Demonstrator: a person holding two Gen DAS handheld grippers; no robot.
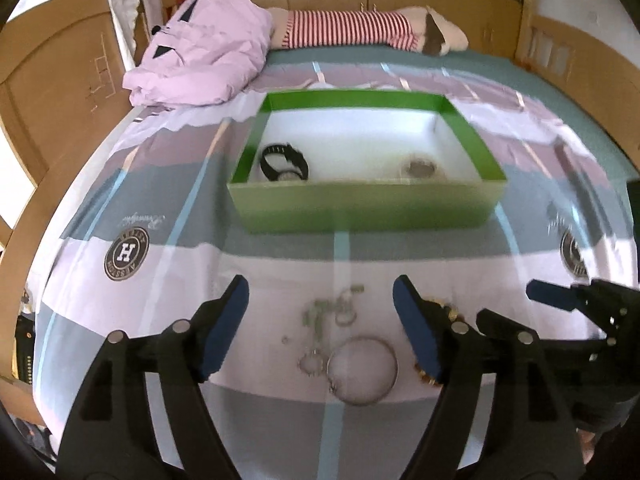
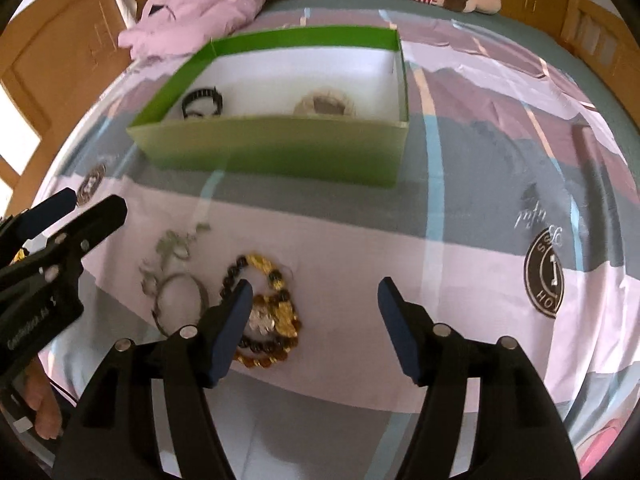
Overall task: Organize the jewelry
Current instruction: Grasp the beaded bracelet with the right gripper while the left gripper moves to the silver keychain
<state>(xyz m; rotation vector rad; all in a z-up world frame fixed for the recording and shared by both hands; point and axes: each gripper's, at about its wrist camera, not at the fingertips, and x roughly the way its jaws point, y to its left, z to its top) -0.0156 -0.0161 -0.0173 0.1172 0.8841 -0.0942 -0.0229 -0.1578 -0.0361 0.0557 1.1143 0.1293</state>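
Green box (image 1: 360,204) holds a black watch (image 1: 285,162) and one pale bracelet (image 1: 420,169); silver bangle (image 1: 363,370), chain (image 1: 332,308), beaded bracelets (image 2: 266,312) remain on bedsheet (image 1: 160,208); left gripper (image 1: 320,320) and right gripper (image 2: 314,316) both gape empty

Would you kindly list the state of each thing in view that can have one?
Green box: lidless, upright on the bed.
Black watch: inside the box.
Silver bangle: lying flat on the bedsheet.
Beaded bracelets: heaped on the bedsheet.
Left hand-held gripper: open, empty.
Right hand-held gripper: open, empty.

beaded bracelets (image 1: 438,312): mostly hidden | pale chain (image 1: 332,308): blurred
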